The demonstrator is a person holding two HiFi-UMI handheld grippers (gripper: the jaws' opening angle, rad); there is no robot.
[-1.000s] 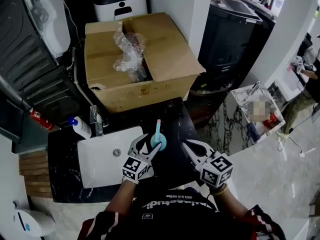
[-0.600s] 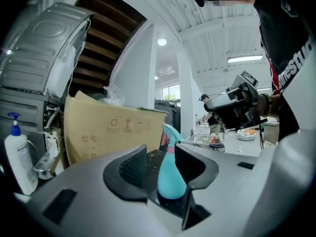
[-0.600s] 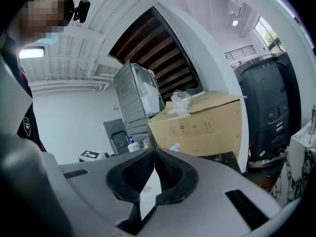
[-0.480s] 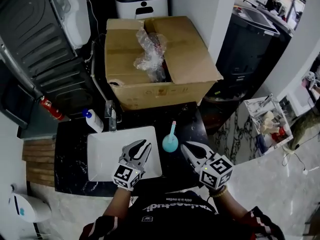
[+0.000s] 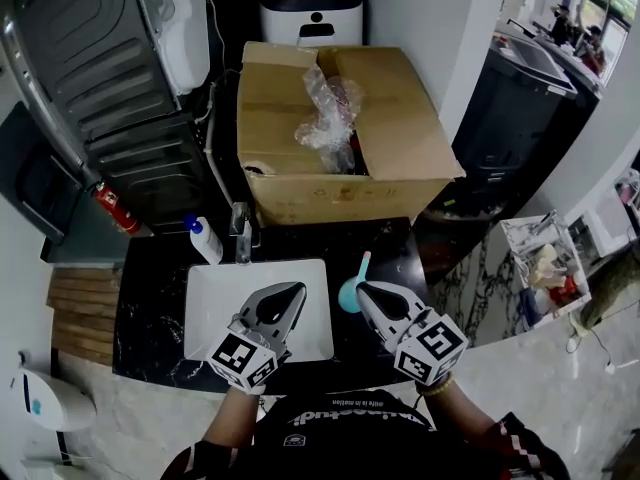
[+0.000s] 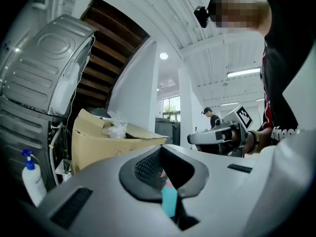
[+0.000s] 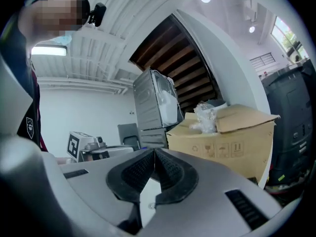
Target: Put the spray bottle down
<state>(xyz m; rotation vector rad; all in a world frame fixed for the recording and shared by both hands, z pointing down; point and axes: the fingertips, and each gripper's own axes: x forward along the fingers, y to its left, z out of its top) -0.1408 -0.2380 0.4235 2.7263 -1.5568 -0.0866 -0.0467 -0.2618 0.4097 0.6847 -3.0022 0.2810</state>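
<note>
The teal spray bottle (image 5: pixel 351 289) with a pink top stands upright on the black counter (image 5: pixel 152 298), just right of the white sink (image 5: pixel 212 313). My left gripper (image 5: pixel 293 290) hovers over the sink, left of the bottle and apart from it, jaws shut on nothing. In the left gripper view its pads (image 6: pixel 148 168) meet, and a strip of the bottle (image 6: pixel 169 201) shows beyond through the gap below them. My right gripper (image 5: pixel 366 290) is close on the bottle's right, also shut and empty. Its pads (image 7: pixel 165 168) touch at the tips.
An open cardboard box (image 5: pixel 400 138) with crumpled plastic stands behind the counter. A faucet (image 5: pixel 241 230) and a white pump bottle (image 5: pixel 205 240) sit at the sink's far edge. A dark appliance (image 5: pixel 100 78) is at the left, marble floor at the right.
My left gripper was open around the spray bottle; it has let go, drawn back left over the sink and shut. The bottle stays standing. The right gripper has shifted a little.
</note>
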